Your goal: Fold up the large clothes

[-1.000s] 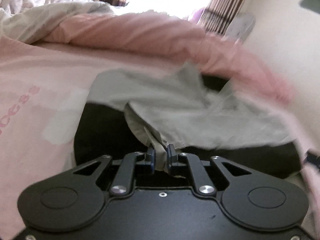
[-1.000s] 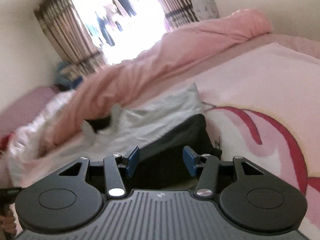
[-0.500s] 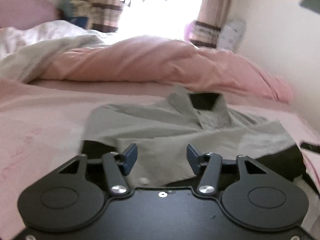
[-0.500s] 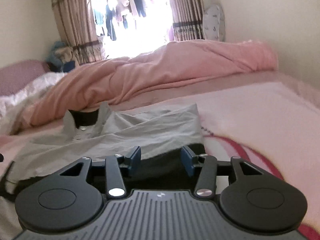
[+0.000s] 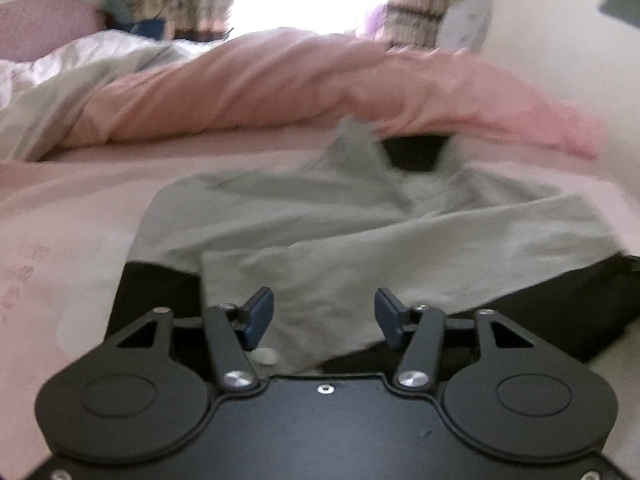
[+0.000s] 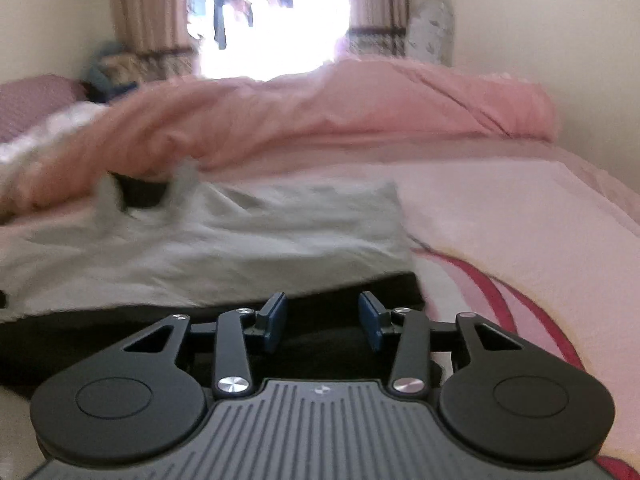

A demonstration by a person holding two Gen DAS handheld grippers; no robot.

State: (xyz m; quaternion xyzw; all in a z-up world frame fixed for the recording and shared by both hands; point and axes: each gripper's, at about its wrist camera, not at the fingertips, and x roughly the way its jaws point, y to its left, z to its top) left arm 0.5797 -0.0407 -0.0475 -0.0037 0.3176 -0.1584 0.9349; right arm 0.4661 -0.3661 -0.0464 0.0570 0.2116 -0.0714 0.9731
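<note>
We've let the grey shirt [image 5: 360, 240] drop flat on the bed [image 5: 80, 208] w/ left tool [image 5: 323, 312] released; right tool [image 6: 322, 317] narrowing, empty (prob. lining up next fold).

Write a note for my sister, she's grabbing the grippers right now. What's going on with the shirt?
Left gripper: open, jaws just opened, nothing held; it hangs over the shirt's near flap.
Right gripper: open, jaws just narrowed a little, nothing between them.
Shirt: grey, flat on a black cloth on the bed, collar at the far end.
Done: one flap laid across the front.
Left: probably the remaining folds.
</note>
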